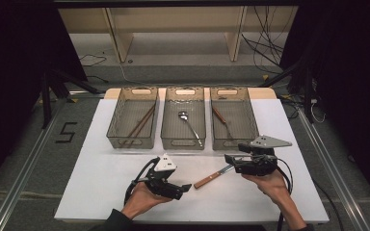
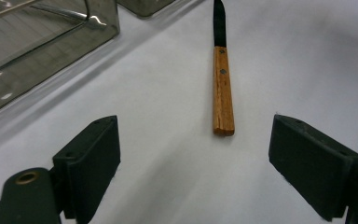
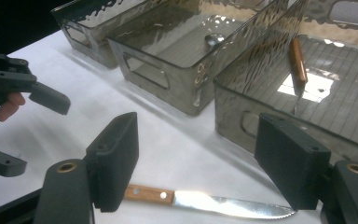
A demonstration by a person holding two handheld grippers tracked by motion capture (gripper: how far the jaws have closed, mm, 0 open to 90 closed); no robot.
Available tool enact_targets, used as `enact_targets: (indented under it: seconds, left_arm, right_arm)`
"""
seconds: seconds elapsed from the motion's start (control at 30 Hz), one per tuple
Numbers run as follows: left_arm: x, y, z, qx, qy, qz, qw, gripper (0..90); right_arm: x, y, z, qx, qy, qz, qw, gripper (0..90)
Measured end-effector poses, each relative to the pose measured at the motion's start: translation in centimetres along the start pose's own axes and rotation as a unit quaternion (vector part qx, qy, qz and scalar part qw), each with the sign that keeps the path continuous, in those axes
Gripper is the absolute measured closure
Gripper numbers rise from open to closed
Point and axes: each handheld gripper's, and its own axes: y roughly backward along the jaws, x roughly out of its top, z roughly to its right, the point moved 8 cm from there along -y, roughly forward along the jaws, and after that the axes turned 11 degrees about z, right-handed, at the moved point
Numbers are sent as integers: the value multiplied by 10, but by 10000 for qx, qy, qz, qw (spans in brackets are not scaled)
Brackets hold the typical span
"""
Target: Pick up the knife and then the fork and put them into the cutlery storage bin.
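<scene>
A knife with a wooden handle [image 1: 211, 177] lies on the white table [image 1: 101, 183] between my two grippers. In the left gripper view its handle [image 2: 223, 88] points at me, a short way ahead of the open left gripper [image 2: 193, 140]. My left gripper [image 1: 183, 189] sits just left of the handle end. The right gripper [image 1: 230, 160] hovers over the blade end. Its jaws stand wide in the right gripper view [image 3: 196, 135], with the knife [image 3: 200, 200] on the table below them and untouched.
Three clear grey bins stand in a row behind. The left bin [image 1: 131, 140] holds chopsticks [image 1: 141, 124], the middle bin [image 1: 183, 143] a spoon [image 1: 188, 122], the right bin [image 1: 231, 144] another wooden-handled knife [image 1: 220, 118]. The right gripper is close to the right bin's front wall [image 3: 242, 116].
</scene>
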Motion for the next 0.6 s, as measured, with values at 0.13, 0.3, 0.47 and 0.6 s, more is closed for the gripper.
enact_targets:
  seconds: [0.13, 0.3, 0.47, 0.6]
  left_arm:
    - [0, -5, 2, -21, 15, -35, 10000, 177]
    - [1, -12, 6, -99, -46, -81, 9999, 206]
    - [1, -19, 12, -249, -186, -124, 9994, 275]
    - [1, -28, 21, -322, -393, -206, 9985, 342]
  right_arm:
    - [-3, 0, -2, 18, -12, -5, 10000, 309]
    - [-5, 1, -1, -7, -59, 6, 10000, 308]
    - [-8, 3, 0, -20, -71, 1, 10000, 308]
    - [-11, 3, 1, -26, -110, -42, 9999, 308]
